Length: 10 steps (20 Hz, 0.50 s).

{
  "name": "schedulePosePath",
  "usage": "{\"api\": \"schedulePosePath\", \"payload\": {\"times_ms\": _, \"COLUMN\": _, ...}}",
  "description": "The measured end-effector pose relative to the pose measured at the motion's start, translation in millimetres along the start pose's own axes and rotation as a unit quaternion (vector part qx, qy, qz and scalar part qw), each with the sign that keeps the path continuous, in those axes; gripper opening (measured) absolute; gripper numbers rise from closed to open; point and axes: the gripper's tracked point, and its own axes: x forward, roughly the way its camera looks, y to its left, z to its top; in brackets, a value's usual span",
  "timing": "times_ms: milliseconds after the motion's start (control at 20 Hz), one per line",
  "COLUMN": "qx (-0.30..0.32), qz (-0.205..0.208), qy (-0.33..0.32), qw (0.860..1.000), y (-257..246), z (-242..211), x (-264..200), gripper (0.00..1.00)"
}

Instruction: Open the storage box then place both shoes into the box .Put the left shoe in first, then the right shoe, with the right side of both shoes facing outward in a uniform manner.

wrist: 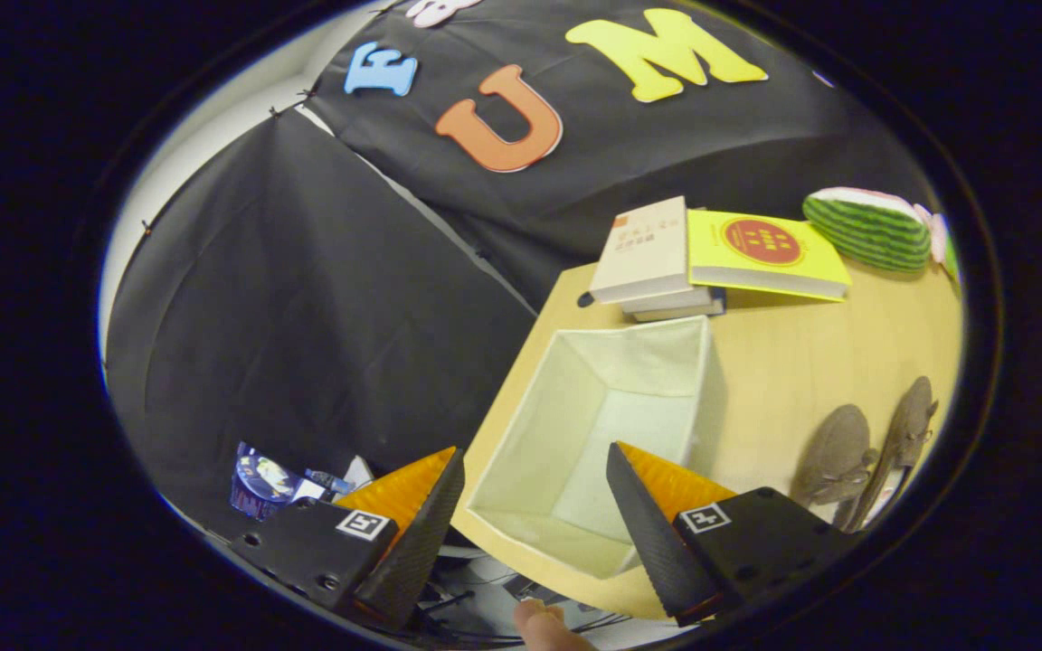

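Just beyond the spread claw, storage box beside books.

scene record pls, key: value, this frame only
gripper: open, holding nothing, fingers apart above the box's near end
storage box: open, no lid on it, nothing inside
shoes: two, on the table beside the box, none in it yet
table: light wood
books: stacked beyond the box
watermelon-slice toy: past the books, near the wall
fingertip: a person's, below the fingers
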Motion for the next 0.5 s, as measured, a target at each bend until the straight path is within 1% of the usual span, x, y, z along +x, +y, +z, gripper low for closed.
{"api": "schedulePosePath", "payload": {"times_ms": 150, "qx": -0.009, "qz": -0.055, "qy": 0.016, "qw": 0.998, "y": -56, "z": -12, "x": -13, "gripper": 1.0}}
{"api": "schedulePosePath", "payload": {"times_ms": 250, "qx": -0.01, "qz": -0.083, "qy": 0.03, "qw": 0.996, "y": -86, "z": -17, "x": -22, "gripper": 1.0}}
{"api": "schedulePosePath", "payload": {"times_ms": 500, "qx": 0.001, "qz": -0.14, "qy": 0.055, "qw": 0.989, "y": -140, "z": -33, "x": -47, "gripper": 1.0}}
